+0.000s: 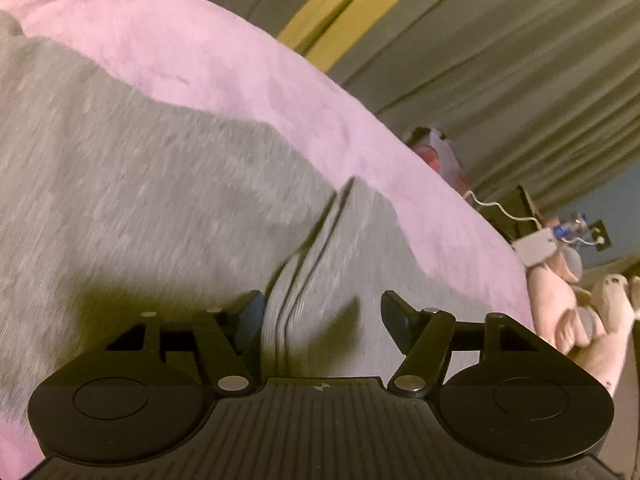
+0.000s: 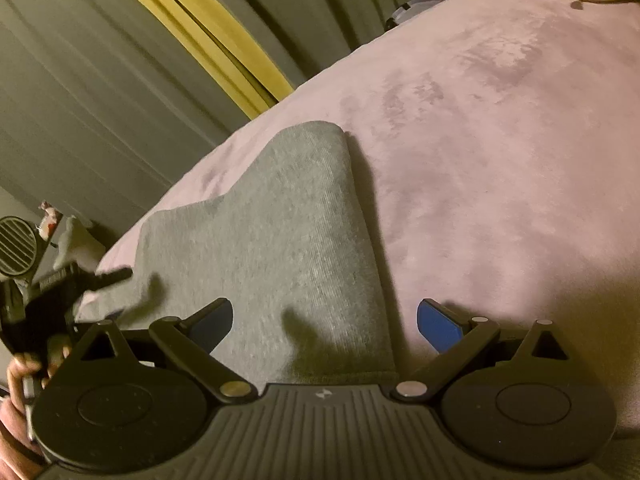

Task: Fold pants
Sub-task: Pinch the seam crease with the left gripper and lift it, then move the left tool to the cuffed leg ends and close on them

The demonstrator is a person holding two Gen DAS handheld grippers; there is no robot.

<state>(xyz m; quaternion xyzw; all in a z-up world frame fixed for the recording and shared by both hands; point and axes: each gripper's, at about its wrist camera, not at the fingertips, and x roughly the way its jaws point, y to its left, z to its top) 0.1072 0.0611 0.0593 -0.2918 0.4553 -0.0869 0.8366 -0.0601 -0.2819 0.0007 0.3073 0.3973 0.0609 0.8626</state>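
Observation:
Grey pants (image 1: pixel 140 200) lie folded on a pink blanket (image 1: pixel 240 68). My left gripper (image 1: pixel 324 316) is open just above them. A ribbed, seamed edge (image 1: pixel 304 256) of the pants runs up between its fingers, close to the left finger (image 1: pixel 250 316); the right finger stands apart from it. In the right wrist view the pants (image 2: pixel 272 232) taper to a rounded folded end at the far side. My right gripper (image 2: pixel 325 326) is open over their near edge, with the fabric lying flat between the fingers. The left gripper (image 2: pixel 80 280) shows at the left there, held by a hand (image 2: pixel 20 372).
Grey curtains (image 1: pixel 500 60) with a yellow strip (image 1: pixel 332 12) hang behind the bed. A plush toy (image 1: pixel 580 312), a white charger with cable (image 1: pixel 534 246) and small items lie past the blanket's right edge. A round vented device (image 2: pixel 16 246) sits at far left. The pink blanket (image 2: pixel 500 160) stretches right.

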